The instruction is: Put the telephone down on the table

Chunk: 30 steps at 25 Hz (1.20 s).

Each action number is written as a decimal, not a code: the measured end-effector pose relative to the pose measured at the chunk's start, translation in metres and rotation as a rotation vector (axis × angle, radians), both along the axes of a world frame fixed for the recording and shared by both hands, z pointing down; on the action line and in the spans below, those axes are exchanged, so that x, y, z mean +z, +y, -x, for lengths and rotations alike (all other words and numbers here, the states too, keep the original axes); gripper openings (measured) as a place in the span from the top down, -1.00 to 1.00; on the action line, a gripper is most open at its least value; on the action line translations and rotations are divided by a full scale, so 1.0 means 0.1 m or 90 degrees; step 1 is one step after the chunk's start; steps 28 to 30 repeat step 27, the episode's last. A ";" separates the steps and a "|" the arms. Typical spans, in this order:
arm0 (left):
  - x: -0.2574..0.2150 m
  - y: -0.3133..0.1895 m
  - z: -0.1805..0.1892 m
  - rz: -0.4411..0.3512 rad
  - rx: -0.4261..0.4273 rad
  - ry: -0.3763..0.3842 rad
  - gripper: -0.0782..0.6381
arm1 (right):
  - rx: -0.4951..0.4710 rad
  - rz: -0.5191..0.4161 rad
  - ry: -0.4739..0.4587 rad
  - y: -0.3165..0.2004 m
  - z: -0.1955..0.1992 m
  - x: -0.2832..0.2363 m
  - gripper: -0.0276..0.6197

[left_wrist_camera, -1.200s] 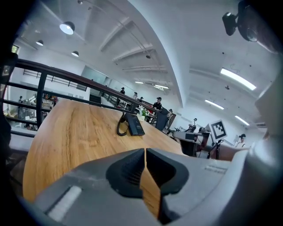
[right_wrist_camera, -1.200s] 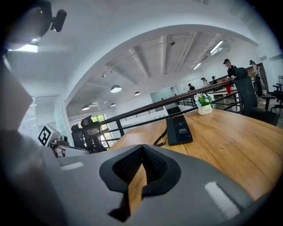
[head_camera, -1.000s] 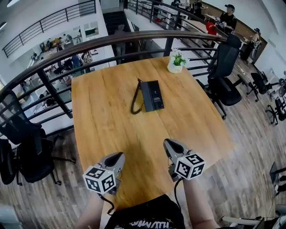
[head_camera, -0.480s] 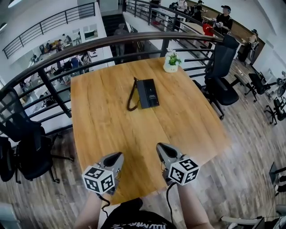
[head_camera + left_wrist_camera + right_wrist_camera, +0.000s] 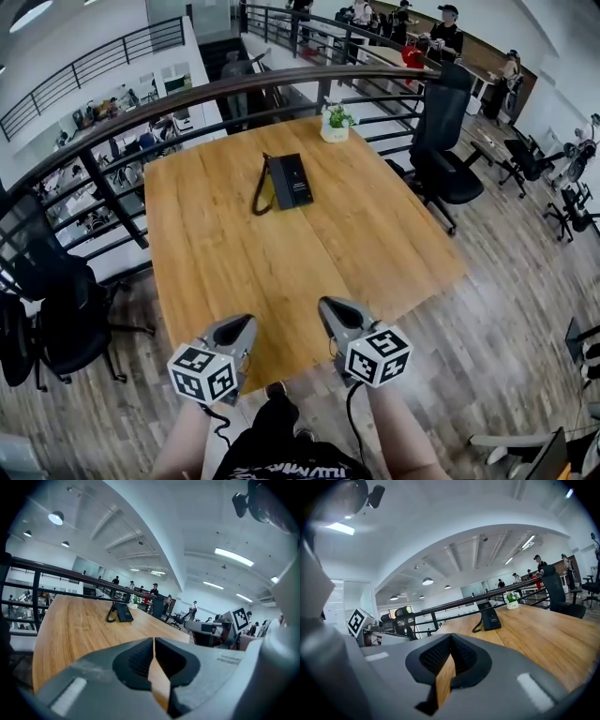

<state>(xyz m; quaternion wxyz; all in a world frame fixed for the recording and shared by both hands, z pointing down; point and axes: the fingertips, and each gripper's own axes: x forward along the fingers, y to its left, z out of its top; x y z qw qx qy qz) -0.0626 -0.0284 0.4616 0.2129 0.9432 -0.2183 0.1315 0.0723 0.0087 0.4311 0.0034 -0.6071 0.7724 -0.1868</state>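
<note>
The black telephone [image 5: 286, 181] lies flat on the wooden table [image 5: 234, 253] toward its far side, with its cord looped at its left. It also shows small and distant as the telephone [image 5: 123, 612] in the left gripper view and the telephone [image 5: 490, 618] in the right gripper view. My left gripper [image 5: 236, 330] and right gripper [image 5: 335, 313] hang side by side over the table's near edge, far from the phone. Both are shut and empty. The left gripper [image 5: 153, 641] and the right gripper [image 5: 450, 640] each show their jaws closed together, with only the tabletop seen beyond.
A small potted plant [image 5: 335, 125] stands at the table's far edge by the curved railing [image 5: 187, 98]. Black office chairs stand at the right [image 5: 441, 141] and at the left [image 5: 47, 309]. People stand far behind. Wood floor lies below the near edge.
Both grippers have drawn back from the table's middle to its near edge, staying shut. The telephone has stayed in place on the table and now looks farther away.
</note>
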 end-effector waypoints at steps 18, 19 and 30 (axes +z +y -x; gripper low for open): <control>-0.37 1.29 0.63 -0.060 -0.072 0.009 0.74 | 0.031 -0.042 0.030 1.35 0.35 -0.33 0.92; -0.38 1.35 0.65 -0.062 -0.073 0.007 0.75 | 0.032 -0.041 0.026 1.41 0.37 -0.33 0.92; -0.39 1.56 0.88 -0.035 -0.081 0.007 0.78 | 0.031 -0.030 0.030 1.64 0.51 -0.35 0.92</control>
